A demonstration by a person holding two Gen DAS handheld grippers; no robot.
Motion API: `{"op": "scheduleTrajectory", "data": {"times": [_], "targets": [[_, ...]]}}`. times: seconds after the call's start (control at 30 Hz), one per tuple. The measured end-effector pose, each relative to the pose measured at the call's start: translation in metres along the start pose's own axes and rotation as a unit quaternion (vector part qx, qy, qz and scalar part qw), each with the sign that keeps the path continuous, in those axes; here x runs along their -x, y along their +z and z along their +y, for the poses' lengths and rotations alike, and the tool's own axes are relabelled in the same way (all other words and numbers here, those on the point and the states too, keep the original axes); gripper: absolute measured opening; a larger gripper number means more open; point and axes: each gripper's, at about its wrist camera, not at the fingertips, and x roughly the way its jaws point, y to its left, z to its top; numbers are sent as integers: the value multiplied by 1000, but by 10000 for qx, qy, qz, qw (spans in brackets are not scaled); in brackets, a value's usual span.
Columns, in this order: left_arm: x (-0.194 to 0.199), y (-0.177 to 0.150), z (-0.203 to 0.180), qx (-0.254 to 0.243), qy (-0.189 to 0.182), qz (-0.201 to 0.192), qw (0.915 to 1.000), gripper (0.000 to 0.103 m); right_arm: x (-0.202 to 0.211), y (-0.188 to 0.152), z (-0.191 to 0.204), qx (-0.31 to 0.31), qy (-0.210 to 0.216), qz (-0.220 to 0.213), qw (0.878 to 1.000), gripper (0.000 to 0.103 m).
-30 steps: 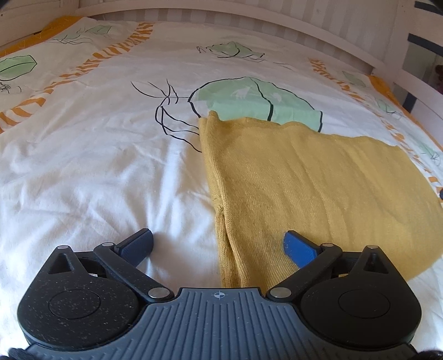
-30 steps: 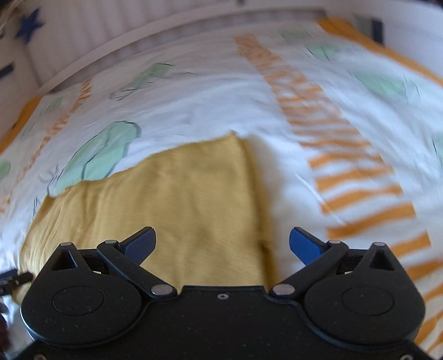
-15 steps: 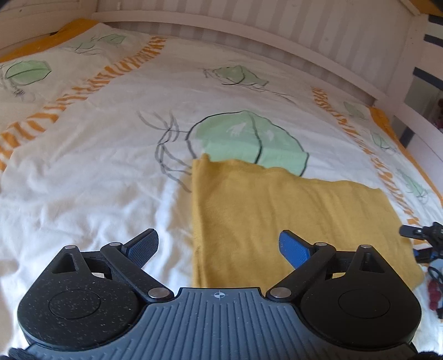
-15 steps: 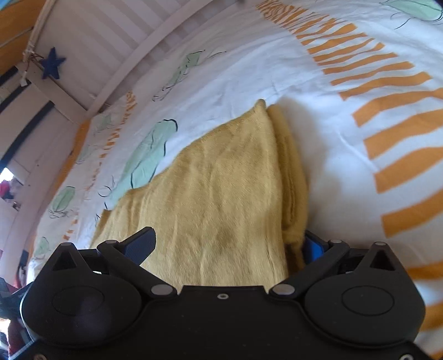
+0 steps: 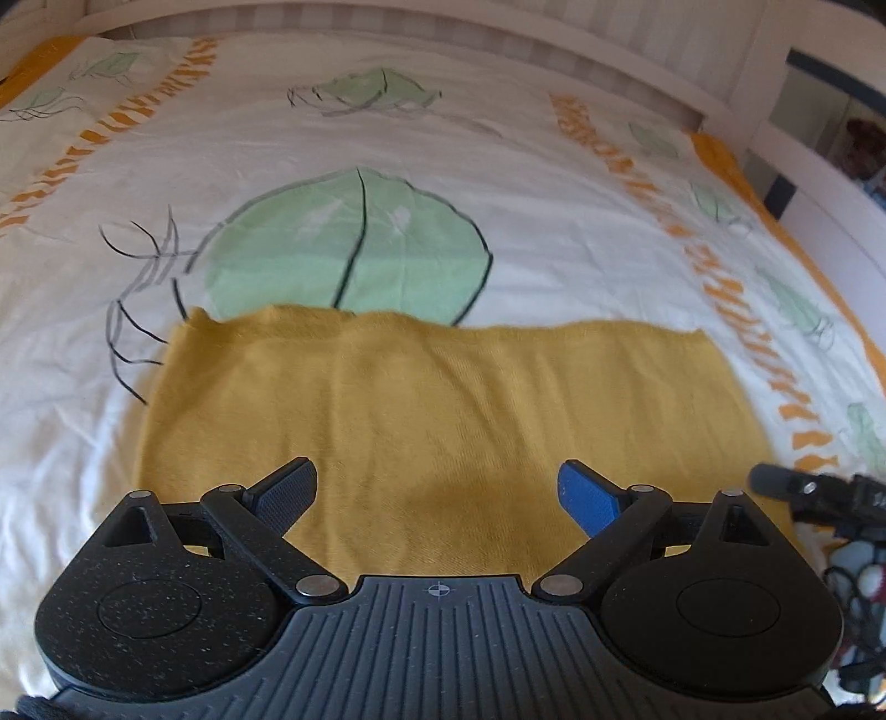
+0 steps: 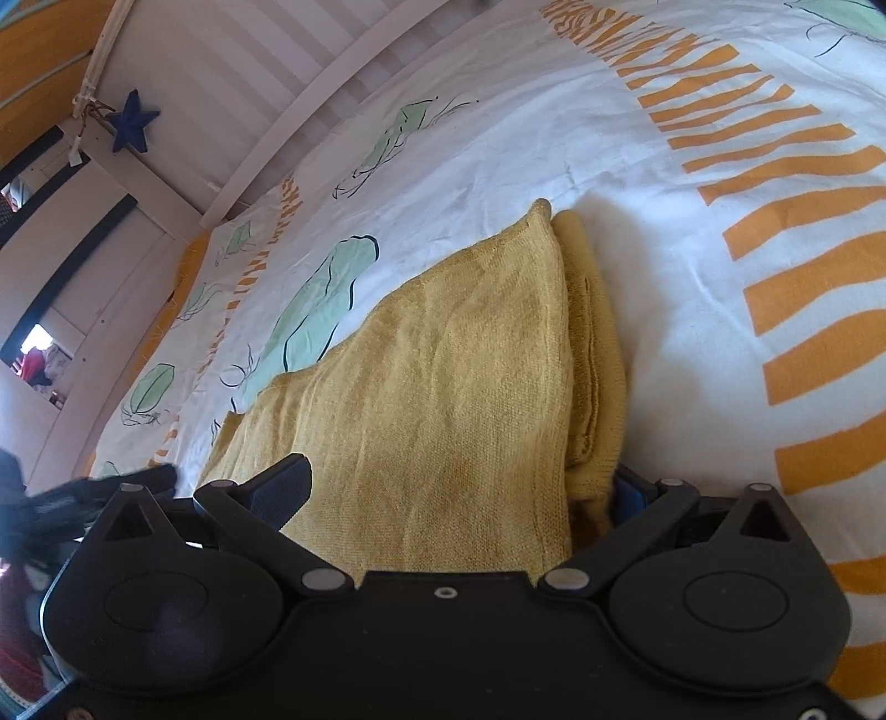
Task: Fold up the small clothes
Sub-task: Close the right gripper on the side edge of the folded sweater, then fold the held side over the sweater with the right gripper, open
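Note:
A mustard-yellow knitted garment (image 5: pixel 437 410) lies folded flat on the bed. My left gripper (image 5: pixel 437 495) is open and empty, just above the garment's near edge. My right gripper (image 6: pixel 454 493) is open, low over the garment's right end (image 6: pixel 459 376). Its right finger is partly hidden behind the stacked folded edge (image 6: pixel 595 354); the cloth lies between the fingers, not pinched. The right gripper's tip shows in the left wrist view (image 5: pixel 797 487), and the left gripper's tip in the right wrist view (image 6: pixel 94 487).
The bed has a white duvet (image 5: pixel 387 138) with green leaf prints and orange stripes (image 6: pixel 775 210). A white slatted rail (image 5: pixel 554 33) runs along the far side. A blue star (image 6: pixel 133 124) hangs on the frame.
My left gripper swung right, from the garment's left edge to over its middle. My right gripper tilted and dropped low at the garment's right end. Both stayed open.

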Motion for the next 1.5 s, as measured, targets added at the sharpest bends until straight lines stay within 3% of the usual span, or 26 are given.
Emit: {"op": "scheduleTrajectory", "data": {"times": [0.13, 0.27, 0.43, 0.47, 0.6, 0.7, 0.83, 1.07, 1.23, 1.5], "targets": [[-27, -13, -6, -110, 179, 387, 9990, 93, 1, 5, -6, -233, 166, 82, 9996, 103], [-33, -24, -11, -496, 377, 191, 9979, 95, -1, 11, -11, -520, 264, 175, 9981, 103], [-34, -19, -9, -346, 348, 193, 9986, 96, -8, 16, -8, -466, 235, 262, 9983, 103], [-34, -19, -8, -325, 338, 190, 9987, 96, -9, 17, -6, -441, 199, 284, 9984, 96], [-34, -18, -7, -282, 289, 157, 9991, 95, -15, 21, -3, -465, -150, 414, 9979, 38], [-23, -17, -1, -216, 151, 127, 9996, 87, -13, 21, 8, -188, -390, 392, 9983, 29], [10, -16, 30, 135, -49, -18, 9999, 81, -3, 22, 29, 69, -669, 300, 9973, 26], [61, -33, 83, 115, 298, -439, 9985, 82, 0, 26, 77, 518, -928, 256, 9940, 25], [72, -40, 114, 279, 456, -628, 9966, 82, -17, 25, 124, 883, -955, 435, 9905, 25], [76, -42, 148, 691, 319, -639, 9950, 82, -70, 10, 192, 1247, -779, 692, 9867, 25]]}}
